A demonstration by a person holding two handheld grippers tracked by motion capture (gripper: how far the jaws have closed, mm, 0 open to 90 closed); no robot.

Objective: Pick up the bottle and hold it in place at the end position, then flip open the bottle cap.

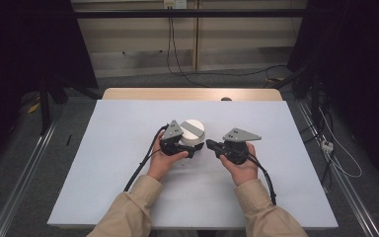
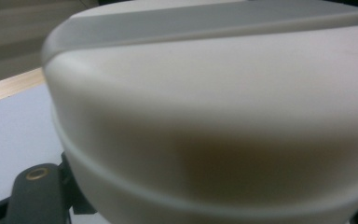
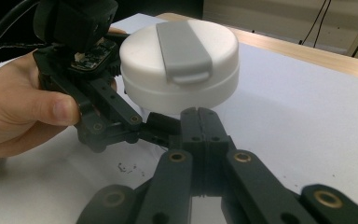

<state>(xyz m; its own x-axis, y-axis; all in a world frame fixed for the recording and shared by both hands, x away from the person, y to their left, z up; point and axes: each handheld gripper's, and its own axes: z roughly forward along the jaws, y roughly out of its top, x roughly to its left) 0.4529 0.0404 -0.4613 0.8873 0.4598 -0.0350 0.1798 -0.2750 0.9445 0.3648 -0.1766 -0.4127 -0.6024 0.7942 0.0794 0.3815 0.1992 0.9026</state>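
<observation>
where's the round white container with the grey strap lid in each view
High view: the round white container with the grey strap lid sits mid-table beside the left gripper.
Left gripper view: very close, blurred.
Right gripper view: upper centre, beyond the shut right gripper.
Shared landmark: its grey strap.

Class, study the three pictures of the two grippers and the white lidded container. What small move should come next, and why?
Probably open the right gripper and bring it to the grey flip tab on the white lid. Its jaws stand pressed together just short of the container, empty, while the left gripper already appears to brace the container below the lid, so the lid looks ready to be worked.
</observation>
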